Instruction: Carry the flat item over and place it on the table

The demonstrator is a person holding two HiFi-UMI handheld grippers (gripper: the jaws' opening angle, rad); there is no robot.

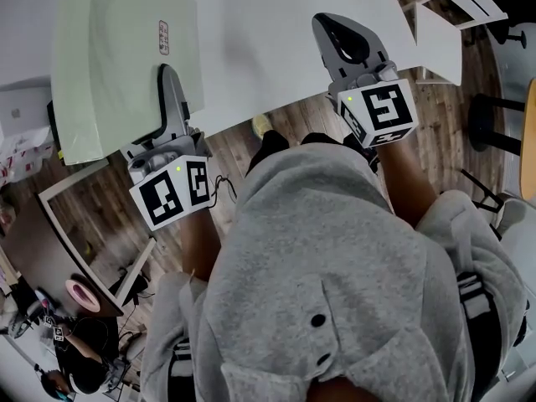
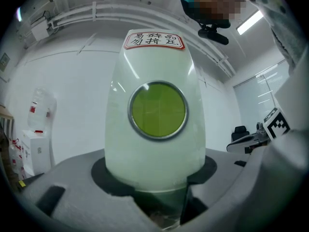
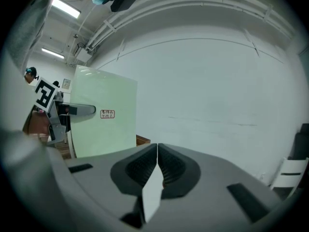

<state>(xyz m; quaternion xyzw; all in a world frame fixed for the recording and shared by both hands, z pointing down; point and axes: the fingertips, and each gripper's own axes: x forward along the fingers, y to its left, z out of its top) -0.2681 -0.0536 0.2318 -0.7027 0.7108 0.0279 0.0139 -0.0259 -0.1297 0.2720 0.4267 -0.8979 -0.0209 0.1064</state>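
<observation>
The flat item is a pale green panel (image 1: 126, 57) with a small red-edged label (image 1: 163, 37). In the head view it lies over the left end of the white table (image 1: 268, 48). My left gripper (image 1: 173, 107) is shut on the panel's near edge. In the left gripper view the panel (image 2: 154, 57) rises straight out from between the jaws. My right gripper (image 1: 347, 44) hovers over the table to the right, shut with nothing in it. In the right gripper view its pads (image 3: 157, 151) meet, with the panel (image 3: 104, 129) and the left gripper (image 3: 77, 110) off to the left.
A white chair (image 1: 465, 2) and a black stool (image 1: 490, 115) stand at the right, past the table's corner. Below the table's near edge is wooden floor (image 1: 243, 153). A framed brown board (image 1: 84, 216) and a pink roll (image 1: 82, 294) are at the lower left.
</observation>
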